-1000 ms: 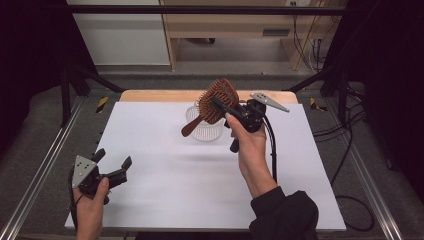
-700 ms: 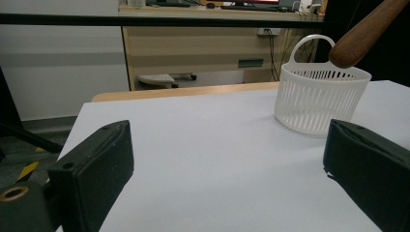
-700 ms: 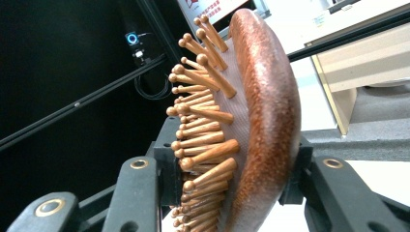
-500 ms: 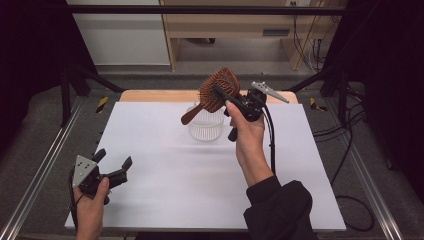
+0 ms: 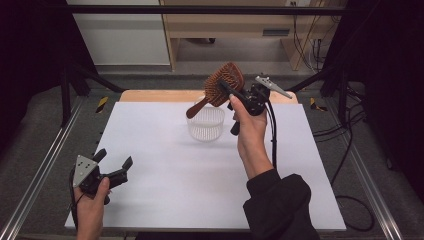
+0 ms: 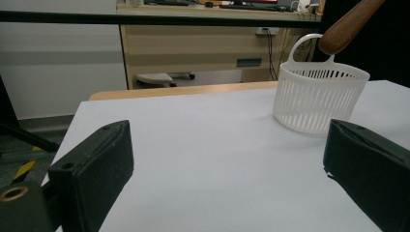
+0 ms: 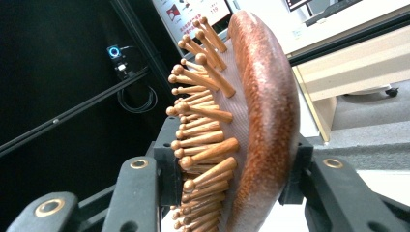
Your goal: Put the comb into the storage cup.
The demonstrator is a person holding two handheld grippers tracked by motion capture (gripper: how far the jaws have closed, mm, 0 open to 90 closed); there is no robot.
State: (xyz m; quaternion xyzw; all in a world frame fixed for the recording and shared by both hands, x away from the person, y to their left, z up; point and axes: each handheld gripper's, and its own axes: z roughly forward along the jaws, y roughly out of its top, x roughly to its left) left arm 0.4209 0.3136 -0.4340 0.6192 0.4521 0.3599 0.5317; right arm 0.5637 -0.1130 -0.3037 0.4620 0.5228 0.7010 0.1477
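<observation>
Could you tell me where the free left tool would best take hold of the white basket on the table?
Probably by the arched handle on the rim of the white basket, coming from above. The handle stands upright and is thin enough for the jaws, while the slatted body looks too wide. The hairbrush in the right tool hangs over it, so wait for it to clear.
</observation>
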